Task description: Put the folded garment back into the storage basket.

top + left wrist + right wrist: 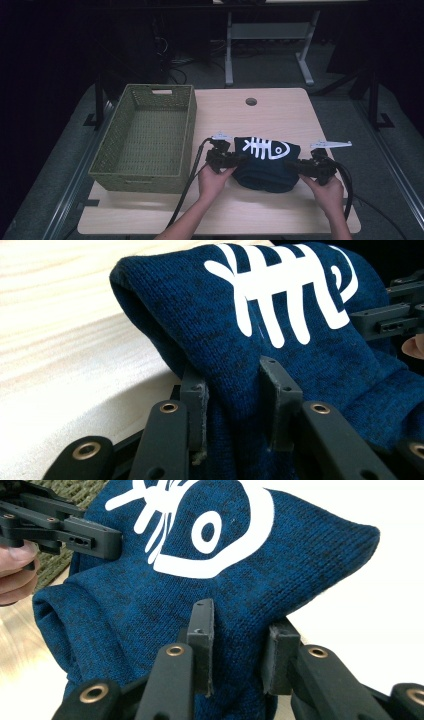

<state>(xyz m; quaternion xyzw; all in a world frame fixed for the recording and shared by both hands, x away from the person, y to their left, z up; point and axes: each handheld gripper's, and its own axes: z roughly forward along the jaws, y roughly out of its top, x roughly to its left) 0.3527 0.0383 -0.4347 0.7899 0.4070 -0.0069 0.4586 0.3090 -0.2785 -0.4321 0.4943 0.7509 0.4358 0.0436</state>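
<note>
Sweater (265,162): dark blue knit, white fishbone print, folded, lying on the table (225,220) right of the basket (145,140), between both grippers. Basket: green wicker, at the table's left edge. Left gripper (235,390): jaws clamped on the sweater's left fold. Right gripper (240,630): jaws clamped on its right fold.

No readable text; blue garment (267,162) bears fishbone emblem (white).
</note>
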